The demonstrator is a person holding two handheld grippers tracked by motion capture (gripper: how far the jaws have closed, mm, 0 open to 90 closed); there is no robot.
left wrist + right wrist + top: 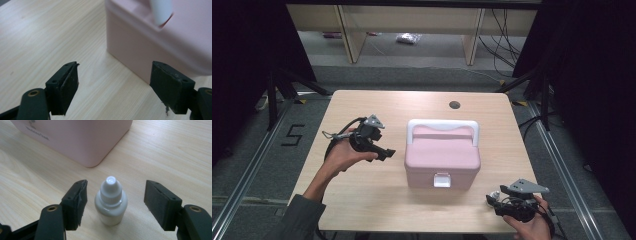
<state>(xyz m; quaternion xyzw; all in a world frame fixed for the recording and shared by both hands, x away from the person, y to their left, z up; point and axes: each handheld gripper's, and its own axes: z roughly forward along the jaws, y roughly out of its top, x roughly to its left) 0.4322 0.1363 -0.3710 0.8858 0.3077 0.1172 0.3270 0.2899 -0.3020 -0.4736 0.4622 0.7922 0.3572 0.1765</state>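
Note:
A pink box (442, 160) with a white handle (443, 126) and a white front latch (441, 179) stands shut in the middle of the table (362, 200). My left gripper (384, 154) hovers just left of the box with its jaws wide apart and nothing between them. In the left gripper view, the left gripper (115, 70) faces the box's side wall (140, 52). My right gripper (116, 183) is open by the table's front right corner. A small white dropper bottle (111, 206) stands upright between the pads, touching neither. From above, the right gripper (492, 198) lies low near the front edge.
A round cable hole (454, 105) sits near the table's far edge. The box corner (92, 157) lies just beyond the bottle. Bare wood stretches left of the box (37, 37). Grey floor surrounds the table, with wooden furniture legs (349, 35) behind.

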